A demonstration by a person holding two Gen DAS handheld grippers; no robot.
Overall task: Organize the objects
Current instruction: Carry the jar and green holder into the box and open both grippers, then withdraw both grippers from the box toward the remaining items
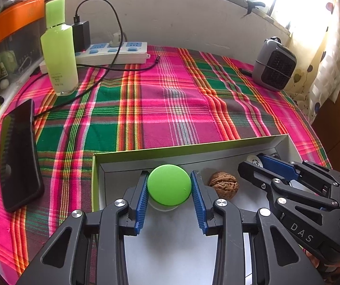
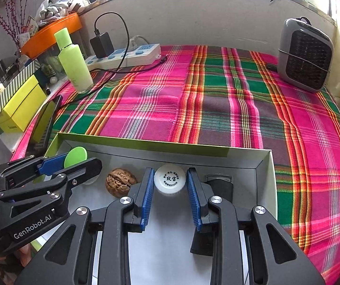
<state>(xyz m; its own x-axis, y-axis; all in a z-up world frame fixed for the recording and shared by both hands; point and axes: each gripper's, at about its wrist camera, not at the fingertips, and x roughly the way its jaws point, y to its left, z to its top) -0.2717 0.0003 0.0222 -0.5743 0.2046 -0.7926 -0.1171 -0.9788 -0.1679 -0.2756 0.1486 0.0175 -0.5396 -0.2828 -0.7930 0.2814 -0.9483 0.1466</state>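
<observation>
Both tongs work inside the box (image 2: 268, 166) on the table (image 2: 217, 99). Left tongs (image 1: 169, 185) bracket the green-lidded jar (image 1: 169, 184) at the box's left end; pads touch or nearly touch the lid, so grasp likely, not certain. Right tongs (image 2: 168, 181) straddle the white jar (image 2: 169, 179) mid-box; a thin gap shows at each pad, so cannot tell if clamped. Walnut (image 2: 120, 181) lies in the box between the two jars. A dark item (image 2: 218, 185) sits in the box right of the white jar.

Judged step: placing or picking jars in the box. Next move needs straight vertical travel, keeping clear of the walnut and the box wall.
</observation>
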